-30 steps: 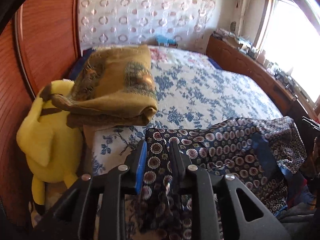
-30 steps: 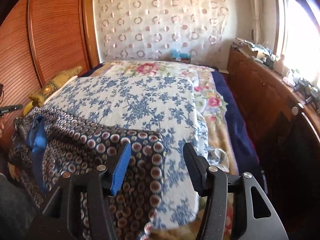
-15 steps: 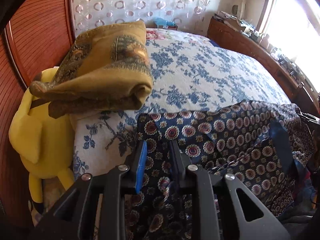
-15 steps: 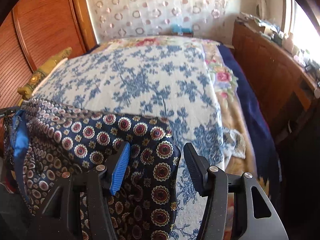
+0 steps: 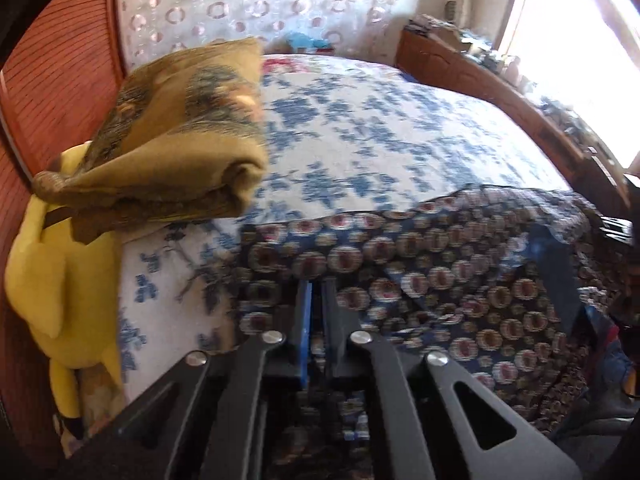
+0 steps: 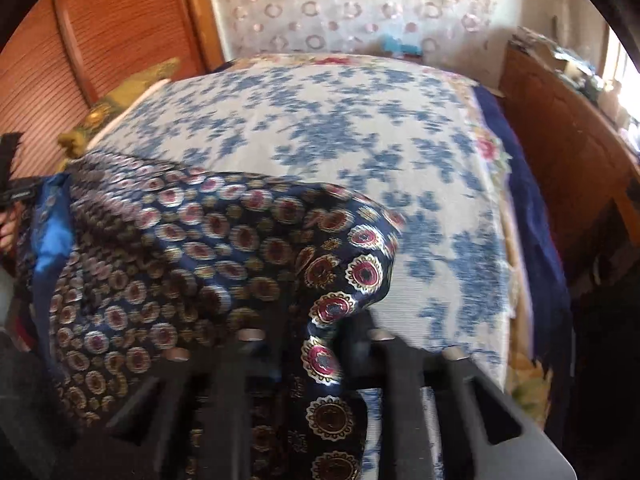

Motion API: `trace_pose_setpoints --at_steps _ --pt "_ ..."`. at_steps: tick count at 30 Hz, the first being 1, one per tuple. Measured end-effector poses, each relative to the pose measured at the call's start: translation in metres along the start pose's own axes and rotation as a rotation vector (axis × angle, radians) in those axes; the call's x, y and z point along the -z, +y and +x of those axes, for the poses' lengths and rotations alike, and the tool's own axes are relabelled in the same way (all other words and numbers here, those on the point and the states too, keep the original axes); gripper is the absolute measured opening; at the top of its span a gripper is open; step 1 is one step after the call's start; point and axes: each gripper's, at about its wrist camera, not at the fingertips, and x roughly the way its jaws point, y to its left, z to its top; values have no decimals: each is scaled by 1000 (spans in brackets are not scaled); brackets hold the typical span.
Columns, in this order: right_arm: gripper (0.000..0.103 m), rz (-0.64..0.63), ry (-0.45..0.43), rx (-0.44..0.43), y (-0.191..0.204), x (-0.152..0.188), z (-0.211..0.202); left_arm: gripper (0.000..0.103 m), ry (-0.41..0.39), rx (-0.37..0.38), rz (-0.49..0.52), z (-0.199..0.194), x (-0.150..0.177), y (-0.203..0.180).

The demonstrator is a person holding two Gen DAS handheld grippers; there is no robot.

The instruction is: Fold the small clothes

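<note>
Both tongs [image 5: 316, 300] [image 6: 316, 344] just clenched on patterned garment [image 5: 440, 272], blue-floral bedspread [image 5: 360, 132]; wooden wardrobe [image 5: 60, 80]

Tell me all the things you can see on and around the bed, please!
patterned garment: one, dark navy with red and gold circles and a bright blue lining, at the near edge of the bed
bedspread: one, white with blue flowers, covering the bed
folded blanket: one, mustard yellow, left side of the bed
plush toy: one, yellow, under the blanket by the wooden wall
curtain: one, white with ring pattern, behind the bed
wooden sideboard: one, brown, right of the bed, with small clutter too blurred to name
left gripper: one, black with a blue pad, shut on the garment's edge
right gripper: one, black, shut on the garment's corner
</note>
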Motion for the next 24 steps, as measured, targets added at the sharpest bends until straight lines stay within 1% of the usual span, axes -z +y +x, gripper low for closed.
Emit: trace_pose_setpoints --at_steps 3,5,6,9,10,11,12,13,14,16,17,19,21,24 --pt "2 -23 -36 14 8 0 -8 0 -52 -11 21 -13 -3 -10" --pt "2 -22 -86 26 10 -4 -22 0 -109 -8 19 -30 -8 -15" --pt "2 -17 -126 32 11 -8 -34 0 -136 -8 20 -38 -12 -17" --pt "2 -16 -206 48 12 -21 -60 0 -225 -9 25 -67 -28 -22" --pt "2 -20 -235 51 14 -27 -70 0 -234 5 40 -74 -33 -25" --pt "2 -31 -244 42 16 -34 -76 0 -240 1 58 -78 -39 -26" --pt "2 -52 -254 43 20 -39 -81 0 -249 -21 66 -81 -42 -27" --pt "2 -75 -258 55 23 -44 -83 0 -247 -48 63 -81 -45 -23" --pt "2 -92 -243 60 26 -47 -81 0 -234 -51 56 -78 -47 -17" --pt "2 -102 -221 64 28 -47 -73 0 -183 -20 32 -67 -46 -5" --pt "2 -103 -209 64 28 -44 -69 0 -167 -26 19 -62 -44 0" --pt "2 -92 -185 70 26 -37 -59 10 -125 -72 6 -50 -36 7" --pt "2 -72 -172 67 20 -31 -52 12 -87 -94 -8 -39 -29 12" --pt "2 -50 -156 70 12 -27 -46 15 -16 -99 -17 -18 -19 19"
